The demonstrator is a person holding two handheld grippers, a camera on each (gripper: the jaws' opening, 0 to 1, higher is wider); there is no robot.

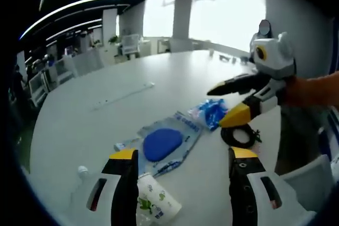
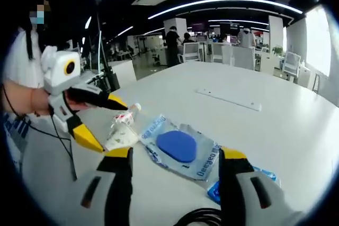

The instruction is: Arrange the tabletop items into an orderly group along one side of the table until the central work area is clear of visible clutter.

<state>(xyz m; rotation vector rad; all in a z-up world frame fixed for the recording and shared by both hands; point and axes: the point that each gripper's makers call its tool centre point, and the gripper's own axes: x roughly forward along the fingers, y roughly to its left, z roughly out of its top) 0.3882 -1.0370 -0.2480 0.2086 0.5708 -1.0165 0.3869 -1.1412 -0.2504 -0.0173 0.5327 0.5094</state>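
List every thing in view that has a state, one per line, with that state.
left gripper: open, holding nothing, above the tube.
right gripper: open, holding nothing, near the clear pouch.
clear pouch: lying flat, blue pad inside.
tube: lying on its side on the table.
blue wrapper: crumpled, beside the pouch.
black cable: coiled, near the table edge.
white strip: lying flat, apart from the rest.

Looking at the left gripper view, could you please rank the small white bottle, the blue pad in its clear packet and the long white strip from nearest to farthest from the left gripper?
1. Small white bottle, right between the jaws of the left gripper.
2. Blue pad in its clear packet, just ahead at mid-table.
3. Long white strip, far across the table, to the left.
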